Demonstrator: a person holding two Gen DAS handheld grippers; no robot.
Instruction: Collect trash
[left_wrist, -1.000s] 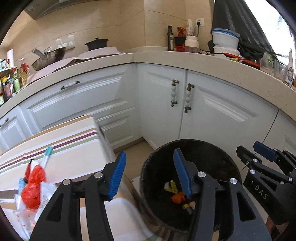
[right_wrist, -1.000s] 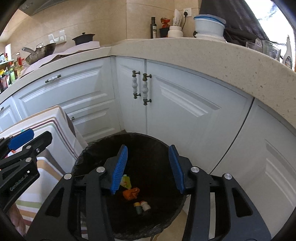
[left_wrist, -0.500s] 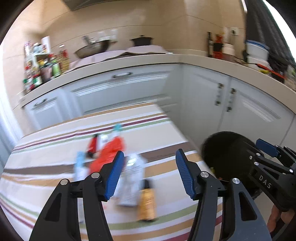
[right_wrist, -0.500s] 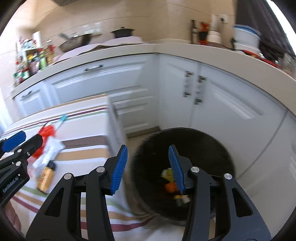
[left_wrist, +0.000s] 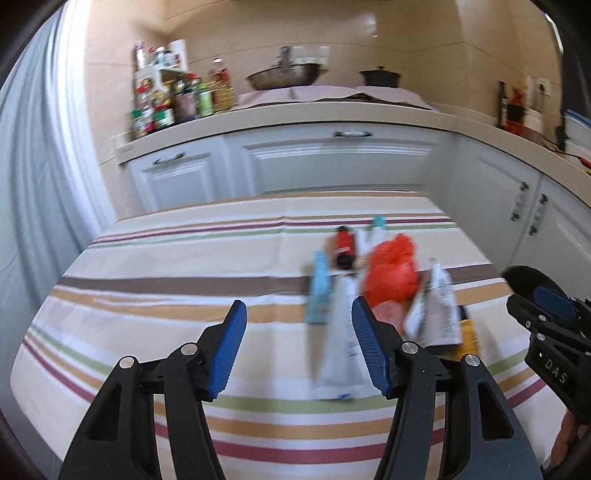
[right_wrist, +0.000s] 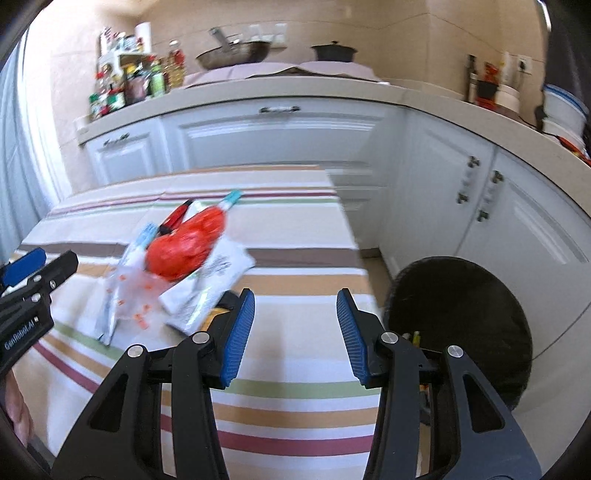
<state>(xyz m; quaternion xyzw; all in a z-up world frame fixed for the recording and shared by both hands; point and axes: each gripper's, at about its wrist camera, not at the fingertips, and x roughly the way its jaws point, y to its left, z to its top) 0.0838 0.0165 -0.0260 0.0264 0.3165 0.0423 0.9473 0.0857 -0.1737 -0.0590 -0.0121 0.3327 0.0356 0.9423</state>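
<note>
Trash pile (left_wrist: 388, 291) lying on striped table (left_wrist: 184, 295), bin (right_wrist: 458, 306) beside it. Left gripper (left_wrist: 297, 349) and right gripper (right_wrist: 295, 332) both open, holding nothing. Could knock small bits off the edge if grabbing too fast.

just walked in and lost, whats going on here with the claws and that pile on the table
A person is clearing trash with a claw in each hand. Both the left claw and right claw are open and empty above the striped tablecloth. The pile, a red bag, wrappers and a white tube, lies untouched. The black bin beside the table already holds a few scraps.
</note>
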